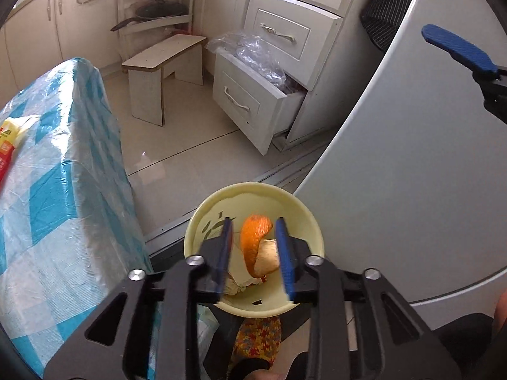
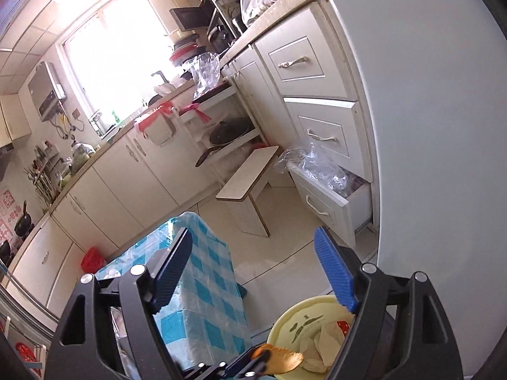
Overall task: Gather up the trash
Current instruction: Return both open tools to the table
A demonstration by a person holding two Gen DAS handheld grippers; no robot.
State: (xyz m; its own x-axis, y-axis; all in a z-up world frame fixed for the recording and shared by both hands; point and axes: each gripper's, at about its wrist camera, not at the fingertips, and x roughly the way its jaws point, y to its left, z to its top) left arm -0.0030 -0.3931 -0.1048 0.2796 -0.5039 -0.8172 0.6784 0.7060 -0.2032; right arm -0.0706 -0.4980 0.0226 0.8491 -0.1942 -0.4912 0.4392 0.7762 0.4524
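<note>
Left wrist view. The left gripper (image 1: 255,253) points down over a pale yellow bowl (image 1: 294,209) that sits low beside a large grey-white rounded panel (image 1: 412,174). Its blue pads stand partly apart, at a moderate gap. A curl of orange peel (image 1: 255,237) is between them, over the bowl. The peel lies close to the right-hand pad; whether it touches that pad cannot be told. A clear gap separates it from the left-hand pad, so no clamping grip is evident. Crumpled pale paper (image 1: 237,285) lies in the bowl beneath the peel. One blue finger of the right gripper (image 1: 459,49) shows at the upper right edge, well apart from the bowl. A table under a blue-and-white checked plastic cover (image 1: 63,190) stands to the left. Beyond it are a small white stool (image 1: 164,53) and a pulled-out drawer (image 1: 250,101) stuffed with clear plastic bags.

Right wrist view. The right gripper (image 2: 253,272) has its blue fingers (image 2: 336,275) spread wide, with nothing between them and nothing touching them. The bowl (image 2: 285,323) lies below, at the lower right, under the right-hand finger. It holds crumpled paper (image 2: 323,345) and a red-marked scrap. The orange peel (image 2: 279,359) shows at the bottom edge over the bowl's near rim, with black parts of the other gripper beside it. The checked cover (image 2: 202,285) is seen through the open jaws.
</note>
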